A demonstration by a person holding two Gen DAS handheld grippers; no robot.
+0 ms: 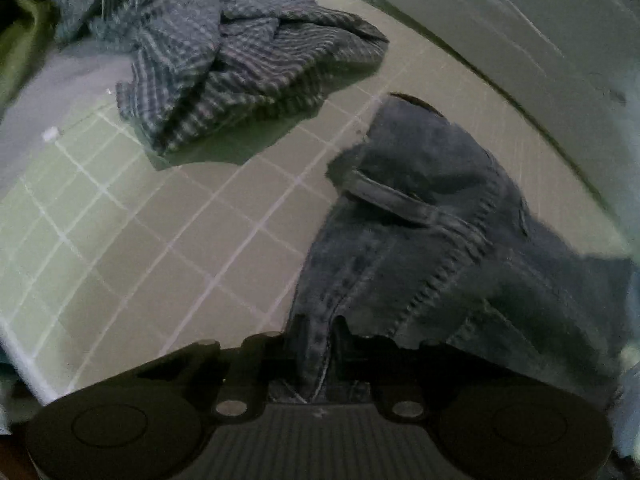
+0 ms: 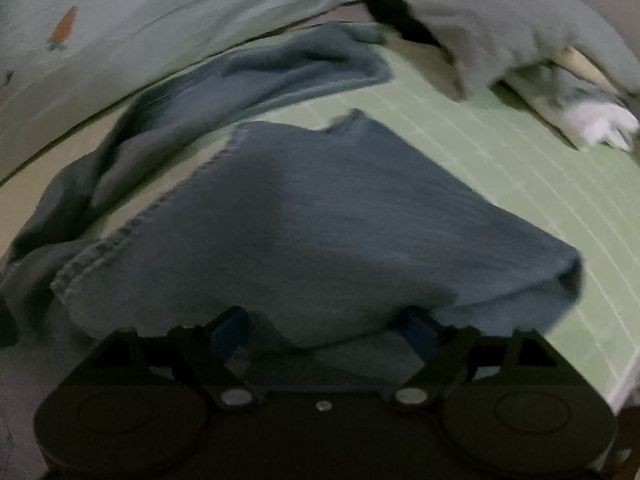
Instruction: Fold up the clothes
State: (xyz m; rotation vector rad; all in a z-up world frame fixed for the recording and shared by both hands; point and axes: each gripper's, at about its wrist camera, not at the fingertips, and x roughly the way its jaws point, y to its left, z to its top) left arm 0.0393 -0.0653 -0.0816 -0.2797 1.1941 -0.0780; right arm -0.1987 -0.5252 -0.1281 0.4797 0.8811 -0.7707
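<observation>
Blue denim jeans (image 1: 432, 220) lie on a green gridded mat (image 1: 160, 220). My left gripper (image 1: 316, 344) is shut on a seam of the jeans near the waistband, with a belt loop just ahead. In the right wrist view, a folded jeans leg (image 2: 320, 220) drapes over my right gripper (image 2: 324, 332). Its fingers (image 2: 230, 328) stand wide apart with the denim over and between them. The other leg (image 2: 260, 76) stretches across the mat behind.
A crumpled blue striped shirt (image 1: 224, 52) lies at the mat's far left. A pale sheet with a carrot print (image 2: 64, 32) lies beyond the mat (image 2: 500, 152). Grey garments (image 2: 520, 28) and something white (image 2: 604, 124) sit at the far right.
</observation>
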